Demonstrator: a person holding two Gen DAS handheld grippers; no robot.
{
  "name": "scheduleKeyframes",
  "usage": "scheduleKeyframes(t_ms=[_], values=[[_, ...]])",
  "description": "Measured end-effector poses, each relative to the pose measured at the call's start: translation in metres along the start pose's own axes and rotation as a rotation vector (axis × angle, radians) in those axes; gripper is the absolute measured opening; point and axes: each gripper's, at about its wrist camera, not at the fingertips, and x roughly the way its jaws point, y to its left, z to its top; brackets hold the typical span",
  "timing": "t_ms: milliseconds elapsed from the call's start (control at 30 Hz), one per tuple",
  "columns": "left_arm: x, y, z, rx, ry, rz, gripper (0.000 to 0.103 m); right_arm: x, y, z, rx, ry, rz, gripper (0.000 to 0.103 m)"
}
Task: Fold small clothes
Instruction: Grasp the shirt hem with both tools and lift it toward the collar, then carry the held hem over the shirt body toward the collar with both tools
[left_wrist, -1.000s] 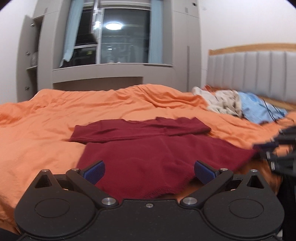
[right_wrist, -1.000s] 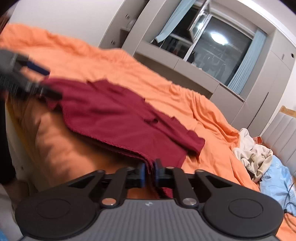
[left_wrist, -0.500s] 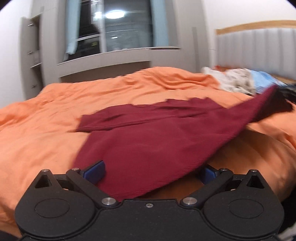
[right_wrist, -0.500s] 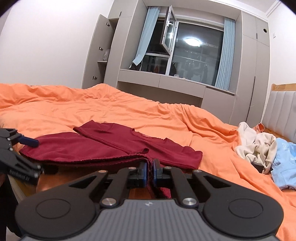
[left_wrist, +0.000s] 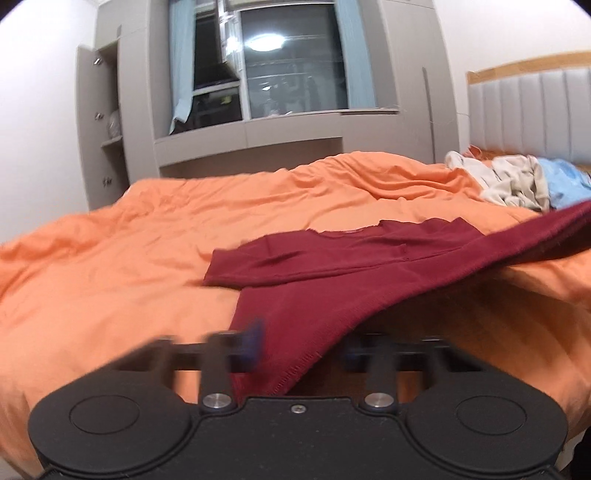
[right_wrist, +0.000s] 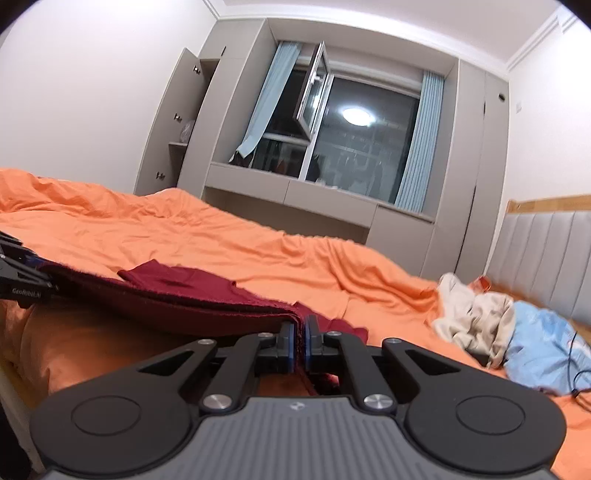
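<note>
A dark red garment (left_wrist: 332, 280) lies on the orange duvet (left_wrist: 110, 266), its far part flat, its near hem raised. My left gripper (left_wrist: 301, 347) is blurred, its fingers partly closed with the hem corner between them; a gap still shows. My right gripper (right_wrist: 300, 345) is shut on the other hem corner of the red garment (right_wrist: 207, 299), held just above the bed. The left gripper also shows at the left edge of the right wrist view (right_wrist: 22, 280).
A heap of beige clothes (right_wrist: 476, 317) and a light blue garment (right_wrist: 543, 347) with a black cable lie near the grey headboard (right_wrist: 546, 251). Grey cabinets and a window (left_wrist: 291, 70) stand beyond the bed.
My left gripper's fingers have moved inward around the hem corner. My right gripper has lifted its corner and carried it up and away, so the hem stretches taut between the two.
</note>
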Motion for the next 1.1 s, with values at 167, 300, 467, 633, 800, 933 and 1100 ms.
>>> scheduleKeyframes(t_ms=[167, 300, 467, 633, 800, 933, 1100], values=[[-0.015, 0.001, 0.009, 0.019, -0.084, -0.005, 0.005, -0.010, 0.002, 0.002, 0.008, -0.056, -0.045, 0.005], [-0.034, 0.002, 0.021, 0.061, -0.156, 0.004, 0.005, -0.022, -0.001, 0.010, 0.003, -0.120, -0.068, 0.005], [-0.072, 0.004, 0.038, 0.084, -0.230, -0.003, 0.005, -0.052, -0.005, 0.027, -0.038, -0.205, -0.077, 0.005], [-0.106, 0.012, 0.053, 0.084, -0.242, -0.057, 0.005, -0.072, -0.009, 0.037, -0.069, -0.233, -0.059, 0.005], [-0.098, 0.016, 0.062, 0.096, -0.223, -0.080, 0.006, -0.055, -0.014, 0.040, -0.068, -0.219, -0.051, 0.005], [-0.078, 0.012, 0.076, 0.125, -0.229, -0.061, 0.007, -0.025, -0.022, 0.047, -0.080, -0.216, -0.040, 0.005], [-0.028, 0.015, 0.109, 0.136, -0.277, -0.066, 0.010, 0.039, -0.037, 0.059, -0.128, -0.209, -0.066, 0.006]])
